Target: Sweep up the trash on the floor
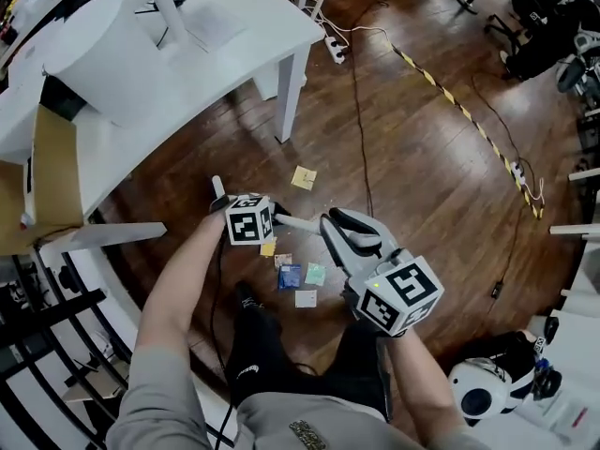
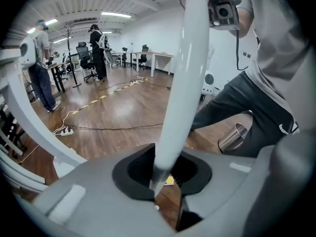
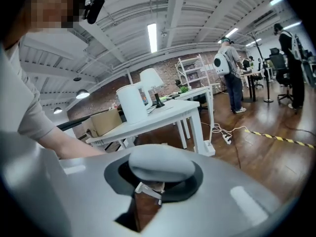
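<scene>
Several paper scraps lie on the wooden floor in the head view: a yellow note, a blue scrap, a pale green one and a white one. My left gripper hangs just above them, shut on a white broom pole that rises through the hollow of its jaws. A yellow scrap shows below the pole. My right gripper sits beside them on the right, shut on a rounded grey handle in its jaws. The broom head is hidden.
A white table with a white container and cardboard stands at upper left. Cables and a power strip run across the floor, with yellow-black tape at right. A white device sits lower right. People stand far off.
</scene>
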Tool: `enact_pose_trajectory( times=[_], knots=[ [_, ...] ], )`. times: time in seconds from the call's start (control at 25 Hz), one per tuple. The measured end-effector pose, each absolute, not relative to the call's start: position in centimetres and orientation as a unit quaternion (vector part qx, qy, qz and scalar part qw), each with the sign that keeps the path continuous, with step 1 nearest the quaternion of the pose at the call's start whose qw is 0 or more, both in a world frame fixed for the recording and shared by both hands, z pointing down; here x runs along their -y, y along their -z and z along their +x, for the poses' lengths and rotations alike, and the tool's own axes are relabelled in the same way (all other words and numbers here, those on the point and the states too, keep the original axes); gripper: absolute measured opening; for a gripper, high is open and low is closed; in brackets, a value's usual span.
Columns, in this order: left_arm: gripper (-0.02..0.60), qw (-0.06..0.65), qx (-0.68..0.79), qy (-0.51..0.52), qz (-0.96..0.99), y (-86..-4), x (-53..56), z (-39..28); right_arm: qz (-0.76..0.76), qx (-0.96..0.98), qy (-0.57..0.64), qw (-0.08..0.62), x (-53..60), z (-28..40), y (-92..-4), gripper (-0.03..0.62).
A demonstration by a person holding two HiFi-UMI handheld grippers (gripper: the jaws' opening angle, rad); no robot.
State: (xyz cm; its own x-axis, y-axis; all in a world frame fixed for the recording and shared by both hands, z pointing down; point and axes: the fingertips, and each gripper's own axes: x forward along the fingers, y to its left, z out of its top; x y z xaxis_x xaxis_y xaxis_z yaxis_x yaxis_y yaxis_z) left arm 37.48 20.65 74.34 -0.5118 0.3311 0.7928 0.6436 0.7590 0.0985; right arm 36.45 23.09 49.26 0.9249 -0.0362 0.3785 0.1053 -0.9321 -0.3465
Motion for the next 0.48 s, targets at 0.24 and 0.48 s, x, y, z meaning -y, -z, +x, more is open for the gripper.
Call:
enact_pose_trajectory(
  times=[0.24,0.48],
  knots=[
    [0.066,0.353,0.868,0.193,-0.290,-73.4,-23.2,29.3,-0.956,0.037,0.219,0.194,-25.9,29.6,-48.7,0.063],
    [0.064,0.339,0.858,0.219,-0.318,-73.1,-27.6,19.7,-0.954,0.001,0.231,0.192,-31.1,21.1,-48.4,0.063]
  ],
)
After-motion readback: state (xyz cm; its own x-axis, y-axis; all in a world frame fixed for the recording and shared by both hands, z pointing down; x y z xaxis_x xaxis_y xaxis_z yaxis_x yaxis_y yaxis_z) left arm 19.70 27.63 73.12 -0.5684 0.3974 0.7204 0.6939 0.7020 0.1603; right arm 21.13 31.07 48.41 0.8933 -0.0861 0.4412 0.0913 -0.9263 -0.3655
